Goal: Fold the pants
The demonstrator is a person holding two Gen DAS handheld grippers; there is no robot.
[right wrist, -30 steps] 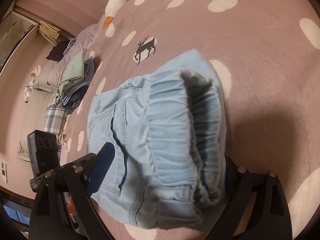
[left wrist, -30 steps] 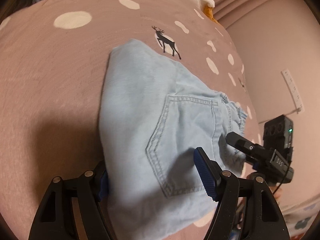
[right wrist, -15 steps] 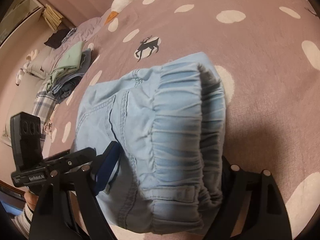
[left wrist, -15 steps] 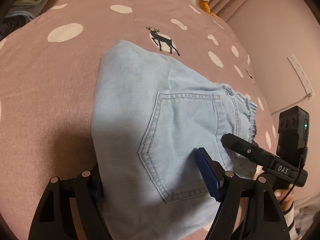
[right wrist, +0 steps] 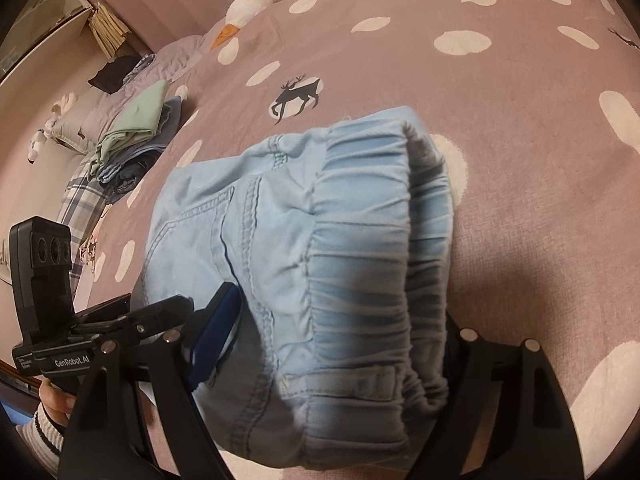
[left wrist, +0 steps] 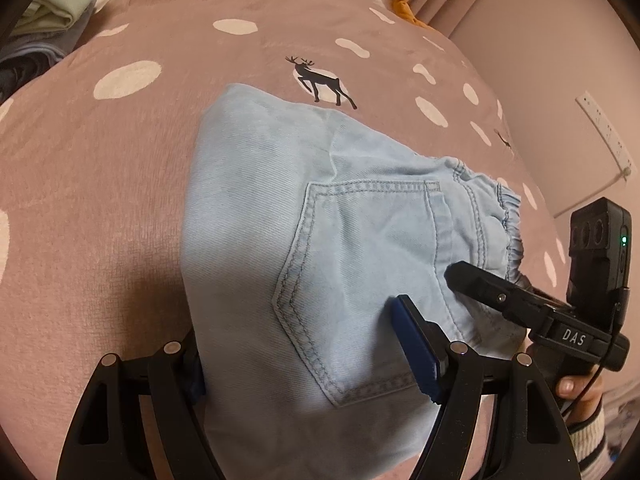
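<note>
Two grippers hold one folded bundle of light blue pants (left wrist: 320, 248) over a pink bedspread (left wrist: 100, 200) dotted with white spots. The left gripper (left wrist: 304, 344) straddles the near edge of the bundle on the side with the back pocket (left wrist: 360, 280); its fingers are spread wide, with the thick stack of cloth filling the gap between the blue pads (left wrist: 414, 346), one pad lying on top of the denim and the other tucked under the fold at the left. The right gripper (right wrist: 336, 344) has the elastic waistband (right wrist: 376, 272) end, also spread wide around the layered cloth, one blue pad on the pocket side and the other finger hidden behind the gathered band. Whether either pair of fingers actually squeezes the cloth I cannot tell.

The pants sit near the middle of the bedspread, just on the near side of a printed black deer (left wrist: 320, 80), the far corner of the fold almost touching it. Each camera sees the other gripper at the edge of its view, with a bit of the hand (left wrist: 576, 388) that carries it. Far off on the left in the right camera lies a stack of folded clothes (right wrist: 136, 136) with a pale green piece on top, and a white stuffed goose (right wrist: 256, 4) rests at the far end of the bed.
</note>
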